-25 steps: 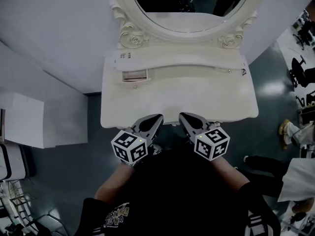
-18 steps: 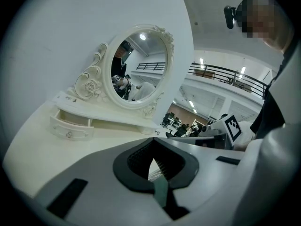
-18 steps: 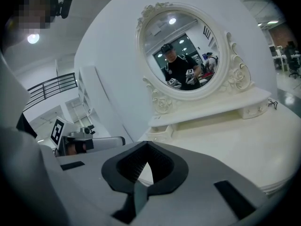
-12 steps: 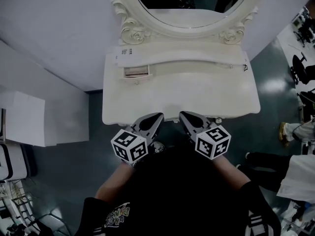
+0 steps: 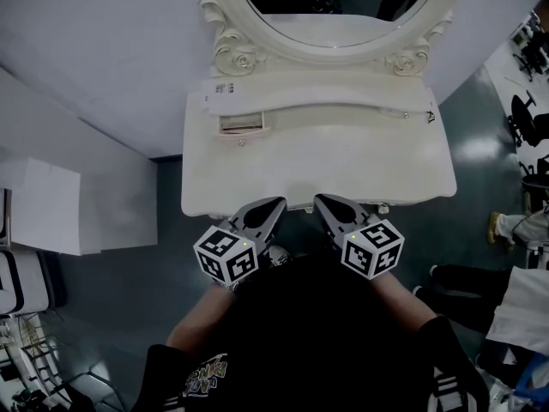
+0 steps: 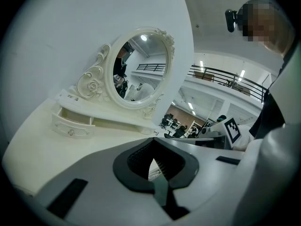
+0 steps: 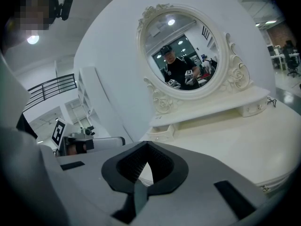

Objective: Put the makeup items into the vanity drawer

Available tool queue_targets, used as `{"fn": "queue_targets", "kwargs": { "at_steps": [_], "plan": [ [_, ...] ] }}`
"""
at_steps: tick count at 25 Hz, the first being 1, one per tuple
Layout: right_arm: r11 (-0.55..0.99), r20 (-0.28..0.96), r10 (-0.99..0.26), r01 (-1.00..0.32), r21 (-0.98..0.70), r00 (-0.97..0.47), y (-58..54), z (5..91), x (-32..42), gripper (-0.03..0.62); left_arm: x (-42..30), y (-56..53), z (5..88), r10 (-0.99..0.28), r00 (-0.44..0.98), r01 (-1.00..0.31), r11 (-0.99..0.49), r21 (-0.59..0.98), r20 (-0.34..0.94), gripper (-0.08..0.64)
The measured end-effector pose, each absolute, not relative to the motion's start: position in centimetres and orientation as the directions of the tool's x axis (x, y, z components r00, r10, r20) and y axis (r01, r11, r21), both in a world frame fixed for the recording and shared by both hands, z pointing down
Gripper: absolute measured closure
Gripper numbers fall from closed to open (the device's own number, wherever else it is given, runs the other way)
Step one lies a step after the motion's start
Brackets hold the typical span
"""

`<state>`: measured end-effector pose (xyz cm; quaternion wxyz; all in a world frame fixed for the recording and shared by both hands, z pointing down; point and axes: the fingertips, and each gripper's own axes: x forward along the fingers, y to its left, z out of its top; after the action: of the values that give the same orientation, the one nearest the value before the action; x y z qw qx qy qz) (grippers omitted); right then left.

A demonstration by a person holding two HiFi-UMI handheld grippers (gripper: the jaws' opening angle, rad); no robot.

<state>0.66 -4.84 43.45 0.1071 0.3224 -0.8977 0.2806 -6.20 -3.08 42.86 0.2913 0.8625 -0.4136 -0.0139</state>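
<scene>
Empty-handed at the vanity desk.
Left claw and right claw both pinched together on nothing; the small drawer stands open.

The bench is showing a plain cream white all over, and the mirror frame at its twelve o'clock is wearing the same cream, worked into carved roses and scrolls. The drawer at ten o'clock on the bench is showing a dull beige inside. The left tool and the right tool are showing pale grey shells with black ribbed pads, each carrying a cube patterned in black-and-white squares. The wall is reading flat white, and the floor is gleaming a dark grey-green. The person's top is showing black, with white stripes running on the sleeve at five o'clock.
</scene>
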Motion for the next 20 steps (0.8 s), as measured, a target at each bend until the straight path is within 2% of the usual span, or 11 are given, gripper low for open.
{"fn": "queue_targets", "kwargs": {
  "at_steps": [20],
  "plan": [
    [0.652,0.388,-0.489,-0.623,-0.433,-0.781,-5.8,44.0,-0.4,0.563,-7.2,-3.9,43.4,-0.738,0.639,-0.714,-0.463,0.525,0.218,0.558]
  ]
}}
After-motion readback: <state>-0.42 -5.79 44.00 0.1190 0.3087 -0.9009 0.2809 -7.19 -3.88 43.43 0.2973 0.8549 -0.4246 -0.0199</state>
